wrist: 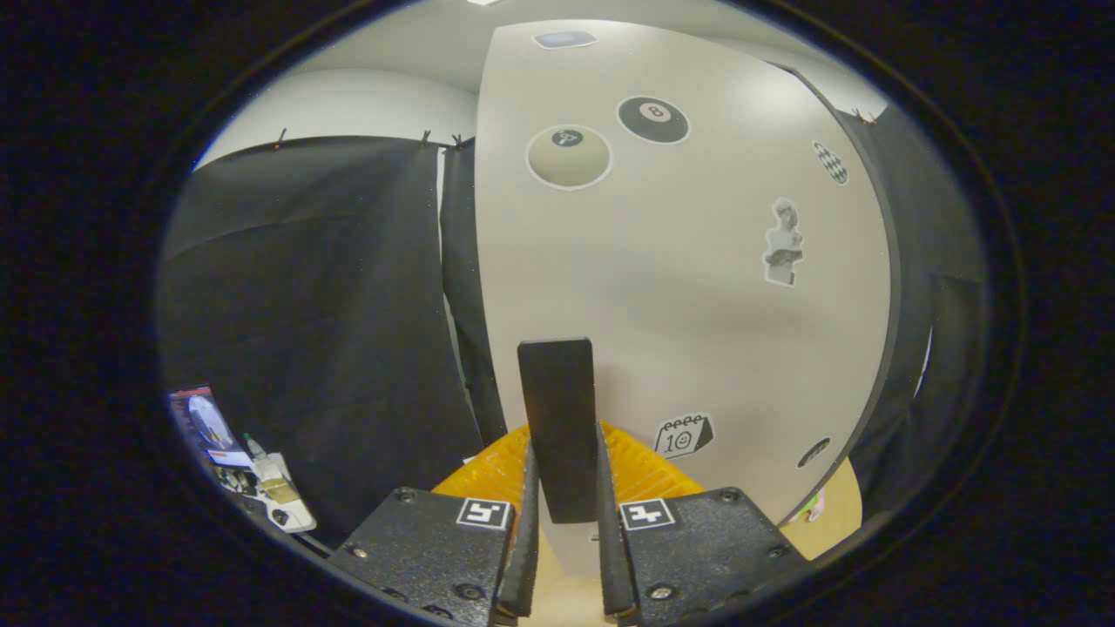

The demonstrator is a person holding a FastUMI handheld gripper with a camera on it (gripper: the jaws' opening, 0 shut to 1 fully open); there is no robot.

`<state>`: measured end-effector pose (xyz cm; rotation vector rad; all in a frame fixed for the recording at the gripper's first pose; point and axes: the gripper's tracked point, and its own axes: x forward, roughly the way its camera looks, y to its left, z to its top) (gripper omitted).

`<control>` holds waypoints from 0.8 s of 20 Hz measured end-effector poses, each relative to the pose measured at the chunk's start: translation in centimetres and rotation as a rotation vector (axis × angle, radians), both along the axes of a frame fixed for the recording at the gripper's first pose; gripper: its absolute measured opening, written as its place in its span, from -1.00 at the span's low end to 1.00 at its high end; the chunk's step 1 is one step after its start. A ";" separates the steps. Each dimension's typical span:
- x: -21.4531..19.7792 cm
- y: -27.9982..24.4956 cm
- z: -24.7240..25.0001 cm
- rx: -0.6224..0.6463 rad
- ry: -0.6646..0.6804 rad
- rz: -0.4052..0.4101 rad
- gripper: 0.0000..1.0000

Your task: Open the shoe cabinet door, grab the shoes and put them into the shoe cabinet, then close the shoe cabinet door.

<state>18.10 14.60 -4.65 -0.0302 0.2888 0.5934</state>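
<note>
So my gripper (562, 488) is clamped on the black handle (556, 418) of the cabinet door (679, 287), fingers (528, 514) pinching both sides. Risk from here: it's a thin, smooth bar, so if I pull off-angle it could slide out and the door swings loose.

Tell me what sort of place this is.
Probably a curtained recording booth: black cloth hangs clipped behind a white, stickered cabinet door. The tongs are shut on its black handle.

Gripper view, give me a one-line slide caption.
Gripper shut on the black door handle of the sticker-covered white shoe cabinet door.
</note>
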 end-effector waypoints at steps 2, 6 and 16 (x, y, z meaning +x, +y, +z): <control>-0.7 -0.6 0.1 0.007 0.014 0.033 -0.35; -1.6 -2.1 0.3 0.031 0.027 0.082 -0.35; -3.9 -7.0 0.8 0.004 -0.036 0.045 -0.36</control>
